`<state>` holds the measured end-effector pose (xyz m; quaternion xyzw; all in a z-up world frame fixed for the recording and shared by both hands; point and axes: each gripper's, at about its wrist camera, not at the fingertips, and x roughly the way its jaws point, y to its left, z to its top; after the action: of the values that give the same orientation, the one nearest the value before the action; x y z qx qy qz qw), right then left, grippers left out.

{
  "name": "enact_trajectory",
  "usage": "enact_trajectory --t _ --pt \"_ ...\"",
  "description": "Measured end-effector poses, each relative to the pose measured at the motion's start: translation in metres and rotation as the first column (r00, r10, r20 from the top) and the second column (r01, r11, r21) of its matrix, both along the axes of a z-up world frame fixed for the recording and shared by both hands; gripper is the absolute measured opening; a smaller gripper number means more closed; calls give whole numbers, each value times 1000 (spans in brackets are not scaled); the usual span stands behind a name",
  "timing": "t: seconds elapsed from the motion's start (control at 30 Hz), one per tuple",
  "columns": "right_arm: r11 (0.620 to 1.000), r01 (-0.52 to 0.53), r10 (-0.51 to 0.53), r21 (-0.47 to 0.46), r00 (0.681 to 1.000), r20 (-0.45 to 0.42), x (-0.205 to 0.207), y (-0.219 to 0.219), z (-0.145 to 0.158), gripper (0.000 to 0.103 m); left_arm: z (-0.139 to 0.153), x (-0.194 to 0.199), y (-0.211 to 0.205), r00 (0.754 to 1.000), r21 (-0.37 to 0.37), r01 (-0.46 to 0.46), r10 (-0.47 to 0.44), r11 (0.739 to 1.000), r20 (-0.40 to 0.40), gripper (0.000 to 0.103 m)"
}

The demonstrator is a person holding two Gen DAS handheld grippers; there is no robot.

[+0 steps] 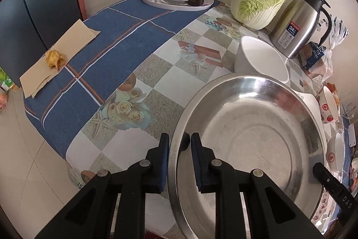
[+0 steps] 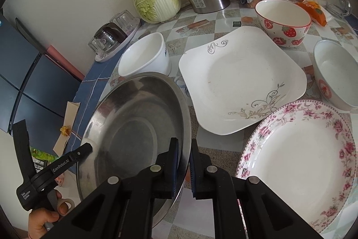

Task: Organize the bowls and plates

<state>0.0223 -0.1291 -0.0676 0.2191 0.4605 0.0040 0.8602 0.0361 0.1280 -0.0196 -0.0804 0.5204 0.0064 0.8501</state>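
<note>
Large round stainless steel basin (image 2: 134,127): lower left of right wrist frame, lower right of left wrist frame, tilted, apparently lifted off checked oilcloth surface (image 1: 170,80). Stiff, light, slick metal; thin rim best hold.

Left gripper (image 1: 179,145): jaws clamped on near rim, one pad inside, one outside.

Right gripper (image 2: 184,156): jaws clenched on opposite rim.

Square white plate with grey scrollwork (image 2: 241,80): centre, fragile.

Round pink-floral plate (image 2: 297,156): lower right.

Plain white bowl (image 2: 145,55): just behind basin, contact unclear.
</note>
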Motion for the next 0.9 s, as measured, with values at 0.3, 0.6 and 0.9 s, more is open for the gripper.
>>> enact_trajectory --t 0.3,0.6,0.9 --pt "994 109 -111 31 991 73 -11 -40 21 10 31 21 -52 998 -14 51 -51 999 32 21" --pt "965 258 -263 57 957 120 -27 -99 37 10 40 41 -117 994 -26 105 -103 994 45 21" --pt "925 353 -366 139 927 78 -30 -145 21 10 22 57 -155 991 -55 133 -133 990 10 20"
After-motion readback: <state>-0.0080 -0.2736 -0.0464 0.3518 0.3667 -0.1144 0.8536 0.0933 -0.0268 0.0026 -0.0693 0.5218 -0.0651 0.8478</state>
